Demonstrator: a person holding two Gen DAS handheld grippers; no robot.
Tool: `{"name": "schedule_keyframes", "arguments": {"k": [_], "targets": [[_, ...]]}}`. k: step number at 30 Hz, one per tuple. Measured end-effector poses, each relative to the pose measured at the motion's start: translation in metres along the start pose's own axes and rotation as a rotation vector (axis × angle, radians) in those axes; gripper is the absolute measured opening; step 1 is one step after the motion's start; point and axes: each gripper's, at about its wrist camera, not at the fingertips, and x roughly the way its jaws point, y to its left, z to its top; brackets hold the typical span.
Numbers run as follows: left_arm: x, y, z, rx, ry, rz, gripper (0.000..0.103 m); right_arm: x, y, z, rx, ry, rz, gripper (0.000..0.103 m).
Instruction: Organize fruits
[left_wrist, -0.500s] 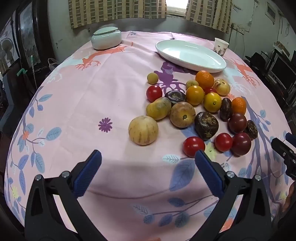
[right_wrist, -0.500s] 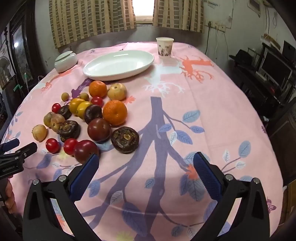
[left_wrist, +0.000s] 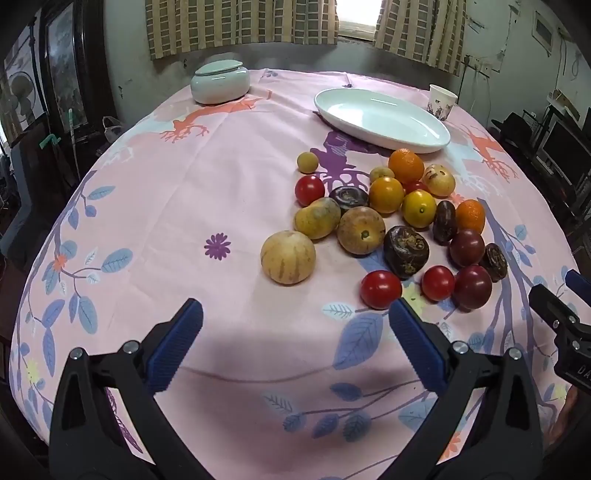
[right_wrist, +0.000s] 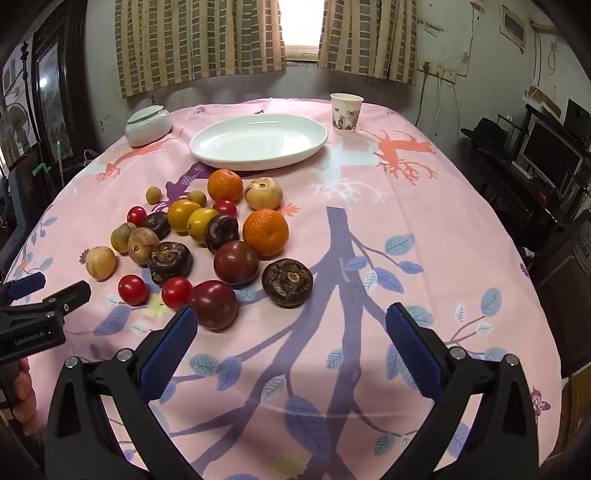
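Several fruits lie loose in a cluster on the pink tablecloth: red tomatoes (left_wrist: 381, 289), oranges (right_wrist: 265, 232), yellow fruits (left_wrist: 418, 207), dark brown ones (right_wrist: 287, 282) and pale striped melons (left_wrist: 288, 257). Behind them stands an empty white oval plate (left_wrist: 382, 119), also in the right wrist view (right_wrist: 258, 141). My left gripper (left_wrist: 294, 332) is open over bare cloth, short of the melon and the near tomato. My right gripper (right_wrist: 288, 334) is open too, just in front of a dark red tomato (right_wrist: 214, 304) and the brown fruit. Neither holds anything.
A pale lidded jar (left_wrist: 220, 82) sits at the back left and a paper cup (right_wrist: 346, 111) at the back right. The round table's edge drops off to dark furniture and screens on the right. A hand (right_wrist: 22, 391) grips the left tool.
Both views have shifted slightly; the fruit sits a little nearer the right gripper's fingers. No fruit has moved, and both grippers stay open.
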Motion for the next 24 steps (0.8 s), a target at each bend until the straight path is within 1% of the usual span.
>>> {"name": "schedule_keyframes", "arguments": {"k": [7,11,16,24], "targets": [[-0.0016,-0.0084,-0.0033,0.026,-0.018,0.014,0.101,0.0005,0.0011,0.0,-0.004,-0.001,-0.009,0.102],[-0.002,-0.009,-0.0042,0.026,-0.018,0.014,0.101,0.0006,0.0018,-0.0013,-0.005,-0.004,-0.003,0.102],[-0.0015,-0.0086,-0.0049,0.019,-0.017,0.01,0.101,-0.0001,0.0048,-0.0019,-0.028,-0.008,-0.016,0.102],[-0.0015,-0.0092,-0.0056,0.021,-0.013,0.011,0.101,0.0007,0.0011,-0.0015,-0.016,-0.006,-0.013,0.102]]}}
